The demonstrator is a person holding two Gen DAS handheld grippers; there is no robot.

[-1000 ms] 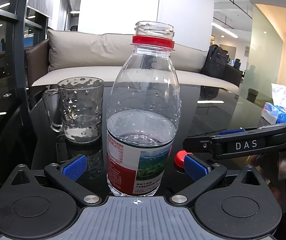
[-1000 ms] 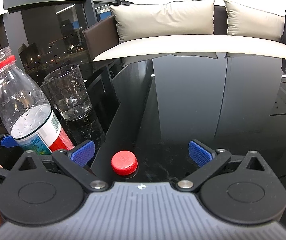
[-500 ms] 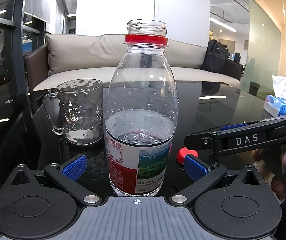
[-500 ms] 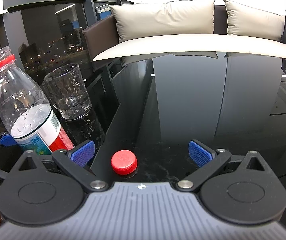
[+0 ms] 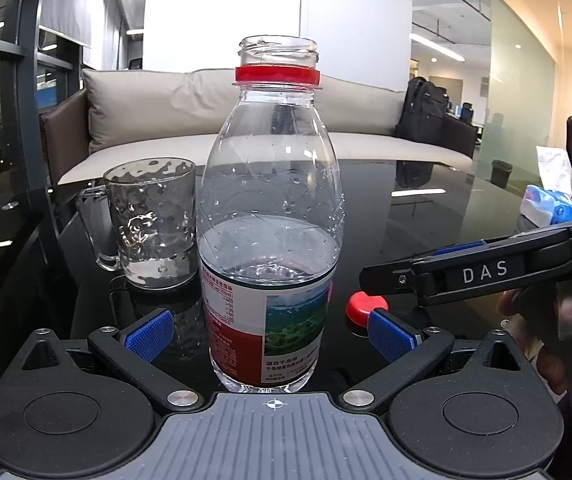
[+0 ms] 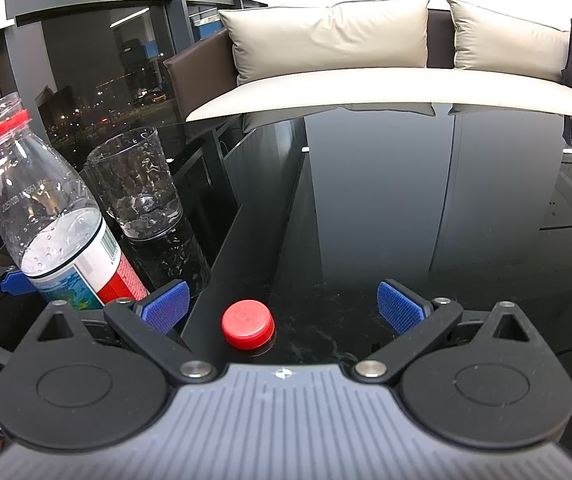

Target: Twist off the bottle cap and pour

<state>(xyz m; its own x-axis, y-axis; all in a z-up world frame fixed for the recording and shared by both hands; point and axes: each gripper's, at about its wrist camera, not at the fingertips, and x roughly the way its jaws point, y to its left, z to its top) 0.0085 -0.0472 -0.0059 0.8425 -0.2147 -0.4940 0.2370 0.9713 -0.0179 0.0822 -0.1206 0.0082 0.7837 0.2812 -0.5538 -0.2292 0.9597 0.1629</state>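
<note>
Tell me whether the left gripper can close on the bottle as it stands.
Probably yes. The left gripper is open with the bottle upright between its fingers, and the glass mug stands behind, out of the way.

One bottle [image 5: 272,216], one glass mug [image 5: 152,220], one red cap [image 6: 248,324], two cushions [image 6: 330,36].

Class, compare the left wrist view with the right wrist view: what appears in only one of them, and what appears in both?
Only the left wrist view shows the glass mug's handle, a blue-and-white packet at far right, and the right gripper's "DAS" lettering.

Only the right wrist view shows the red cap whole, between the right gripper's open fingers.

Both show the uncapped water bottle, glass mug, black table and sofa cushions.
</note>
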